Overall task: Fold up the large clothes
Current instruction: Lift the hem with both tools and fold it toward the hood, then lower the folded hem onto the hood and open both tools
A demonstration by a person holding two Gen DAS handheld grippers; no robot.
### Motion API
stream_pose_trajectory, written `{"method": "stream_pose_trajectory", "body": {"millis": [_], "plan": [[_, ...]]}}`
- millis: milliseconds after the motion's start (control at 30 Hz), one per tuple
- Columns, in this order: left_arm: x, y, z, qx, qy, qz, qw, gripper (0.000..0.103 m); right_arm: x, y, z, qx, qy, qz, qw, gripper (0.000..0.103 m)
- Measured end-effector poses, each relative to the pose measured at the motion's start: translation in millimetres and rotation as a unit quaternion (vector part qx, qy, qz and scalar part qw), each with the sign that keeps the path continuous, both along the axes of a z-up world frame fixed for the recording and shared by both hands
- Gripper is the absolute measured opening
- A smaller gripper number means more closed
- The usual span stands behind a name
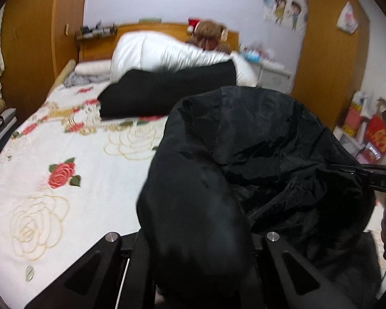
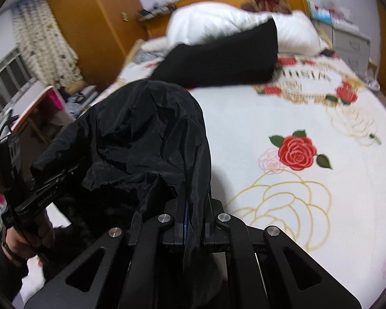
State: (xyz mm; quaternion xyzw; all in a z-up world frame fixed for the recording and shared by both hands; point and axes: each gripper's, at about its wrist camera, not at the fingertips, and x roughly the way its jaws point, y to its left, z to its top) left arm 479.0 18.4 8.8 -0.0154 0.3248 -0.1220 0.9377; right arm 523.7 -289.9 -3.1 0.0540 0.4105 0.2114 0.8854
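Note:
A large black jacket hangs bunched between my two grippers above the near edge of the bed. My left gripper is shut on one bulky part of it, which hides the fingertips. My right gripper is shut on another edge of the jacket, fabric pinched between the fingers. The right gripper shows at the right edge of the left wrist view; the left gripper shows at the left of the right wrist view. A second black garment lies folded farther up the bed.
The bed has a white sheet with red roses. A white duvet and a plush toy lie by the wooden headboard. Wooden wardrobes stand on both sides; a nightstand and clutter flank the bed.

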Motion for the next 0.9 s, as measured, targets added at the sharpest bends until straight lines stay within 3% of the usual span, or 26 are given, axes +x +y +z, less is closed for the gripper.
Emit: {"method": "stream_pose_trajectory", "body": {"millis": [133,267,367,600,800,900], "plan": [[-66,6,26,-0.010,-0.023,-0.013,0.9996,0.010,-56,8,34,0.008,-0.028,0.020,0.999,0.006],[-130,5,29,-0.006,-0.019,-0.026,0.9995,0.011,-112,9,39,0.007,-0.034,0.033,0.999,0.006],[-170,7,19,-0.011,0.003,-0.031,0.9994,0.013,-154,11,24,-0.004,-0.023,0.042,0.999,0.006],[-264,24,-2,-0.042,0.064,-0.033,0.9965,0.032,-203,9,-25,-0.029,0.030,0.053,0.998,0.006],[-323,43,13,-0.076,0.069,-0.024,0.9944,0.053,-217,2,-48,-0.031,0.068,0.062,0.995,0.006],[-334,61,22,-0.096,0.075,0.005,0.9926,0.053,-218,-5,-45,-0.017,0.077,0.050,0.996,0.010]]}}
